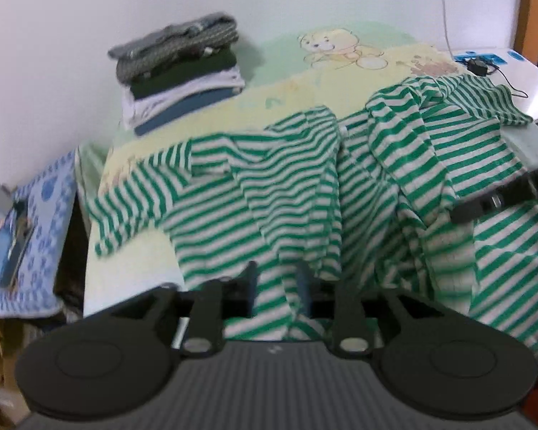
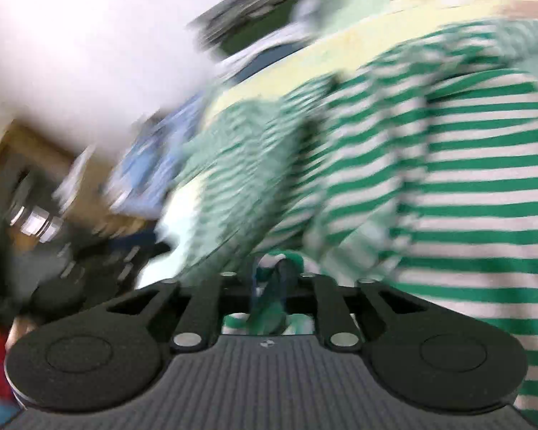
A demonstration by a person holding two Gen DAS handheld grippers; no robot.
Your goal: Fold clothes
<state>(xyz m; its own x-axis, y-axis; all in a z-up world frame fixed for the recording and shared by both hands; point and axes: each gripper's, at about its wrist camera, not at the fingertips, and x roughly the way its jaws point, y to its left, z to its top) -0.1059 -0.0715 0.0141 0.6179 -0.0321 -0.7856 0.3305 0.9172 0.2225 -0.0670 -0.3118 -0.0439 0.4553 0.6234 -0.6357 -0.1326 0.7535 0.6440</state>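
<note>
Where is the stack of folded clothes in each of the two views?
Left wrist view: the stack of folded clothes is upper left, by the white wall, on the far side of the bed.
Right wrist view: top centre, tilted and very blurred.
Shared landmark: the green striped shirt.

Striped garment [image 2: 448, 179] bunched in right claw [image 2: 270, 286]

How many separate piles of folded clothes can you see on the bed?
1. The stack of folded clothes sits at the bed's far left corner, against the wall. The green-striped garment lies unfolded in front. Other piles may lie outside the view.
</note>
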